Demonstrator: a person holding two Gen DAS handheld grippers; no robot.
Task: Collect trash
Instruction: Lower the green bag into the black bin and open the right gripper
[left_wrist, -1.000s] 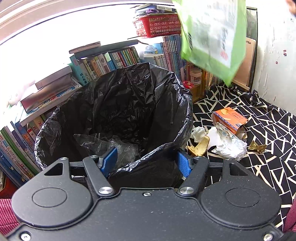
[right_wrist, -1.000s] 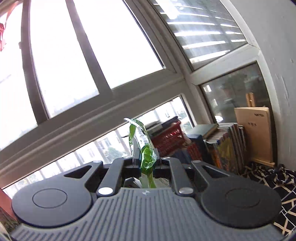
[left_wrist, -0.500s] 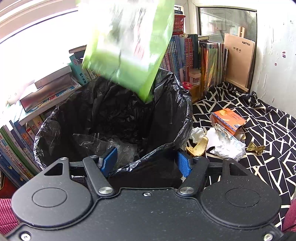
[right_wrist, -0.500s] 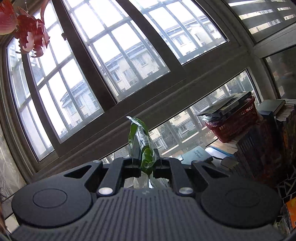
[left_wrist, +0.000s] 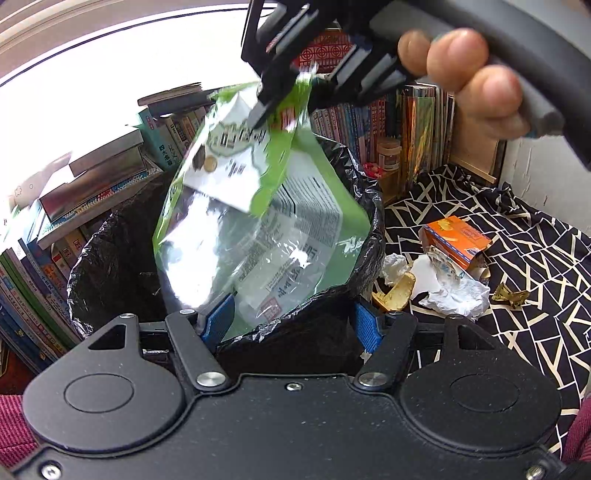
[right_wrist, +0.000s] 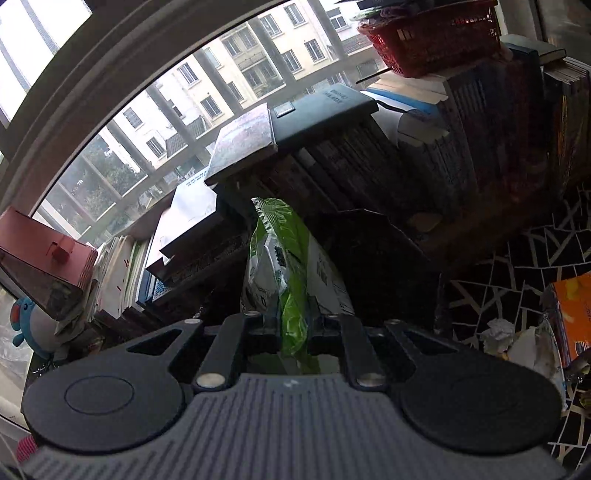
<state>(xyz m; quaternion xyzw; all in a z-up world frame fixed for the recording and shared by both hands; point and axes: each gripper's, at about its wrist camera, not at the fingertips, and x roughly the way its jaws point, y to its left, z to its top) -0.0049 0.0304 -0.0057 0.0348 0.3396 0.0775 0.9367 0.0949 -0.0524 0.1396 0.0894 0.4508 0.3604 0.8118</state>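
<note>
The left wrist view is showing the whole job: the green and clear plastic snack bag (left_wrist: 255, 218) is hanging over the mouth of the bin lined with a crinkled black plastic bag (left_wrist: 373, 236), its lower end dipping inside the rim. The right wrist view is showing only the pinched, folded top of that bag (right_wrist: 291, 295) against dark book spines, with the bin hardly readable in shadow.

The right tongs (left_wrist: 273, 107) are coming in from the top of the left view, gripped by a person's hand (left_wrist: 461, 70), and are nearly closed, pinching the bag's upper edge. The left tongs (left_wrist: 291, 325) are sitting at the bin's near rim with their blue pads (left_wrist: 218, 321) either side of it; they are standing fairly wide, clamped on the black liner and rim.

To the right of the bin, a black cloth with a cream line pattern (left_wrist: 517, 229) is covering the surface. On it are lying an orange cardboard carton (left_wrist: 458, 240), crumpled white tissue paper (left_wrist: 454, 299), a yellowish peel scrap (left_wrist: 395, 295) and a small gold foil wrapper (left_wrist: 509, 295), all close together except the foil, which is a little apart. Rows and stacks of books (left_wrist: 110, 184) are crowding behind the bin below a large window (right_wrist: 184, 92), and a red plastic basket (right_wrist: 436, 37) is resting on top of the books.
</note>
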